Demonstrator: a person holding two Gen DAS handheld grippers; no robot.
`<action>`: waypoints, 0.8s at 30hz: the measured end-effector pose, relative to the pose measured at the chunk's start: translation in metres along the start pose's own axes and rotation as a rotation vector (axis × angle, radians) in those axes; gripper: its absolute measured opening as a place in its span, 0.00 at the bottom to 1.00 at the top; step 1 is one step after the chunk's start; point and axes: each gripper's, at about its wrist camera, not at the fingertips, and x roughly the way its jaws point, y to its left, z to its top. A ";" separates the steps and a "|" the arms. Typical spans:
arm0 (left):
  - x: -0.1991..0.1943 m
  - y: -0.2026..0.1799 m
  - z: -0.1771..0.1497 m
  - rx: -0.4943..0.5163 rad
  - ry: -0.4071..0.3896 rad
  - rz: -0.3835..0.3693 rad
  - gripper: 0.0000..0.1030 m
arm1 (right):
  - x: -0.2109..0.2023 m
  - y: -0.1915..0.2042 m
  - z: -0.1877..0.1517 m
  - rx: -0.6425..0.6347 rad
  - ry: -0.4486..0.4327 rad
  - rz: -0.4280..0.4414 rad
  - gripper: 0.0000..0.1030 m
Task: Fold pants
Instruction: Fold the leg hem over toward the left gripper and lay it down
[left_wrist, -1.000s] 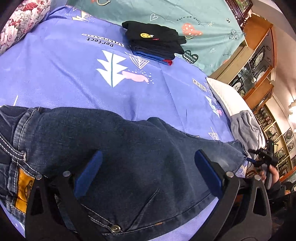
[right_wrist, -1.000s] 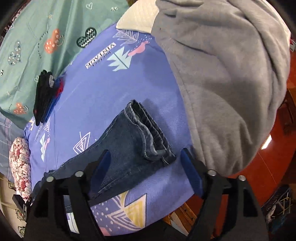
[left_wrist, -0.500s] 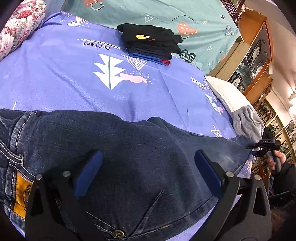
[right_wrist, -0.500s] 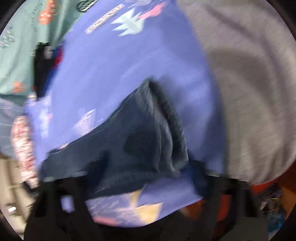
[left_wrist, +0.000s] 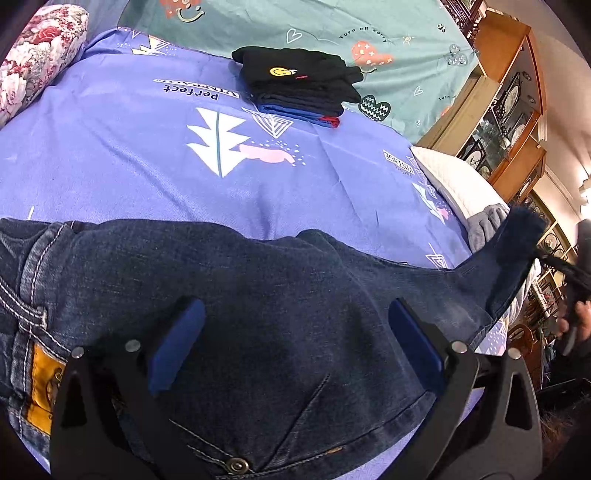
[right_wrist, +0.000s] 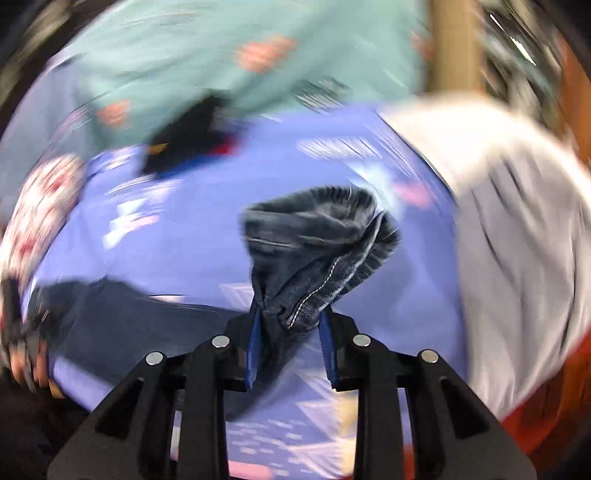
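The dark denim pants (left_wrist: 280, 332) lie across the near edge of a bed covered by a purple printed sheet (left_wrist: 147, 155), waistband and tan leather patch at the left, legs running right. The leg hems (right_wrist: 317, 251) are lifted off the sheet, bunched and pinched between the nearly closed jaws of the right gripper (right_wrist: 291, 350); that view is motion-blurred. The left gripper (left_wrist: 295, 343) hangs over the seat of the pants with its jaws spread wide, holding nothing. Farther back, a stack of folded dark clothes (left_wrist: 299, 85) sits where the purple sheet meets a teal sheet (left_wrist: 388, 33). A floral pillow (left_wrist: 33, 55) lies at the far left, a grey garment (right_wrist: 517, 240) at the right edge, and wooden cabinets (left_wrist: 509, 92) stand beyond.
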 end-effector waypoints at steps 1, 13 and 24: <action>0.000 0.000 0.000 0.001 -0.002 0.001 0.98 | -0.001 0.025 0.003 -0.070 -0.006 0.039 0.28; -0.004 0.003 -0.004 -0.001 -0.023 -0.012 0.98 | 0.053 0.133 -0.037 -0.391 0.196 0.340 0.60; -0.008 0.002 -0.006 -0.005 -0.030 -0.001 0.98 | 0.093 0.183 -0.055 -0.572 0.277 0.354 0.62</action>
